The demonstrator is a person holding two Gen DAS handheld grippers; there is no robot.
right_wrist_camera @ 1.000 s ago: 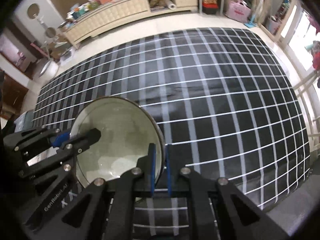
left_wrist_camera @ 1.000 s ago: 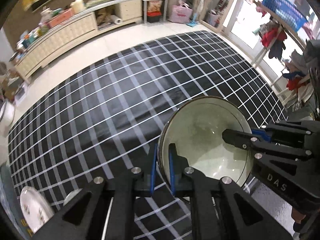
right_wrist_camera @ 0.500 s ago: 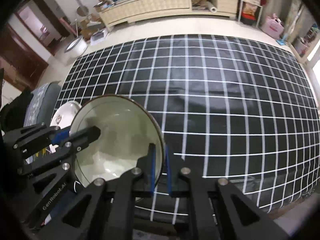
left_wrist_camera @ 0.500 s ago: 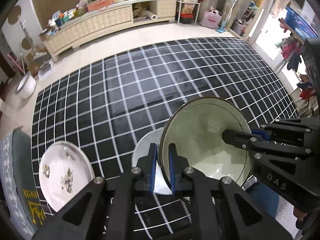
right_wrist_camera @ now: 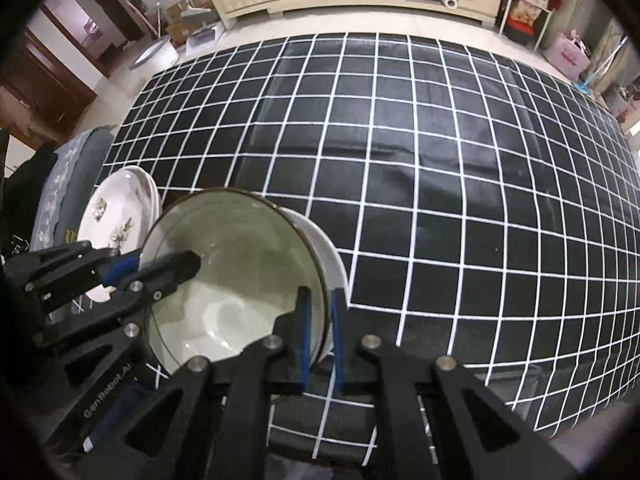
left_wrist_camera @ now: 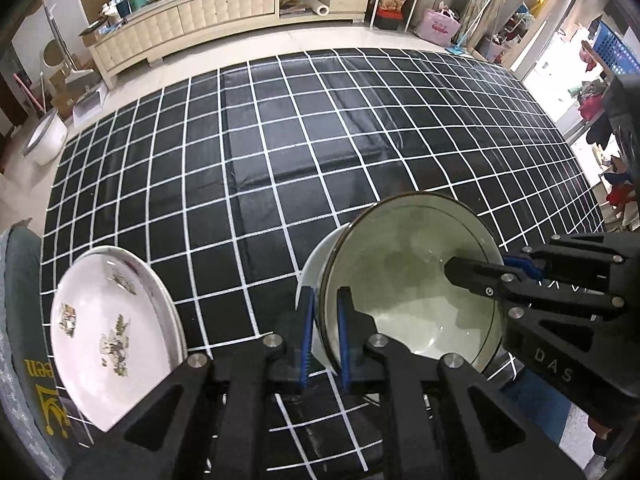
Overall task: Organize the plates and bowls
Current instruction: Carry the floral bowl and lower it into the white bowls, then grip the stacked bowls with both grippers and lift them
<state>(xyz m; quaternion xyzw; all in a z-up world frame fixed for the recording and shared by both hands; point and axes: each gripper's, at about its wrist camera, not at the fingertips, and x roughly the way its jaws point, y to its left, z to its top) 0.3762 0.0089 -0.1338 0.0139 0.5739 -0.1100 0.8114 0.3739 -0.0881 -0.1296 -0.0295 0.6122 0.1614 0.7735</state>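
A pale green bowl with a dark rim (left_wrist_camera: 408,280) (right_wrist_camera: 236,276) is held by both grippers. My left gripper (left_wrist_camera: 325,320) is shut on its left rim; my right gripper (right_wrist_camera: 320,320) is shut on its right rim. The right gripper also shows in the left wrist view (left_wrist_camera: 480,272), and the left gripper shows in the right wrist view (right_wrist_camera: 160,268). The bowl hovers just over a white bowl (left_wrist_camera: 310,276) (right_wrist_camera: 326,252) that stands on the black grid cloth. A white flowered plate stack (left_wrist_camera: 108,328) (right_wrist_camera: 116,216) lies to the left.
The black cloth with white grid lines (left_wrist_camera: 300,140) (right_wrist_camera: 440,180) covers the table. A grey cushion (left_wrist_camera: 20,320) lies by the left edge. A cream sideboard (left_wrist_camera: 192,12) and floor clutter stand beyond the table.
Both grippers have carried the green bowl left and down toward the near left corner. The white bowl and the flowered plates have come into full view under and beside it.
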